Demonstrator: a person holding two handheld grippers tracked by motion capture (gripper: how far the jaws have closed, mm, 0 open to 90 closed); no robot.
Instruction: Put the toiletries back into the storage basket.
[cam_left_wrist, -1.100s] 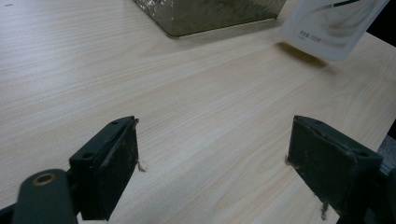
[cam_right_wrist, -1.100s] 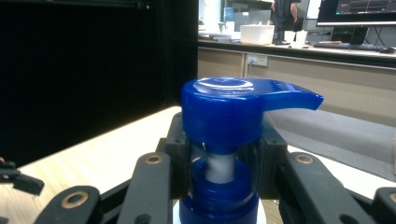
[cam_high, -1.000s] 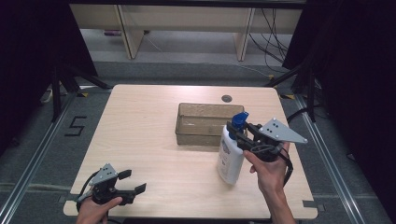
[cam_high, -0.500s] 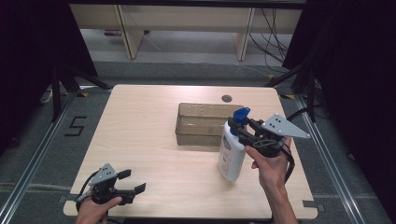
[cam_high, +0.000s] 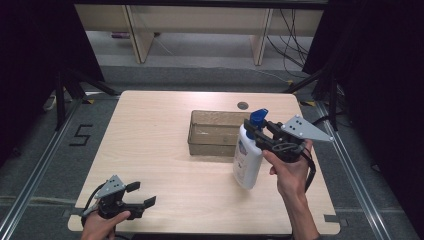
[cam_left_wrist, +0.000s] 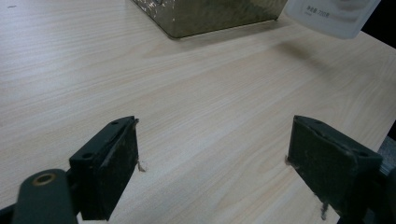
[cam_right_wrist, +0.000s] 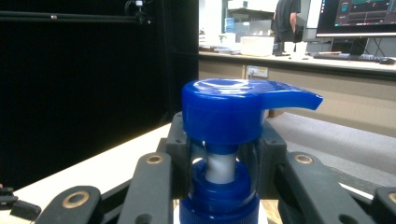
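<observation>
A white pump bottle (cam_high: 247, 159) with a blue pump head (cam_high: 258, 117) hangs slightly tilted just above the wooden table (cam_high: 150, 130), right of centre. My right gripper (cam_high: 260, 136) is shut on its neck; in the right gripper view the jaws clasp the neck under the pump head (cam_right_wrist: 233, 107). A clear rectangular box (cam_high: 210, 148) stands just left of and behind the bottle. My left gripper (cam_high: 141, 194) rests open at the table's front left, nothing between its pads (cam_left_wrist: 116, 168). The bottle's base (cam_left_wrist: 331, 18) and the box wall (cam_left_wrist: 210, 14) show at the top of the left gripper view.
A small round hole (cam_high: 243, 105) sits in the table behind the box. Black curtains flank both sides, and wooden shelf legs (cam_high: 135, 35) stand beyond the far edge. A person (cam_right_wrist: 286, 18) stands far off at a desk with a monitor.
My right gripper has lifted the bottle a little, the pump head now higher beside the box. The left gripper has stayed put.
</observation>
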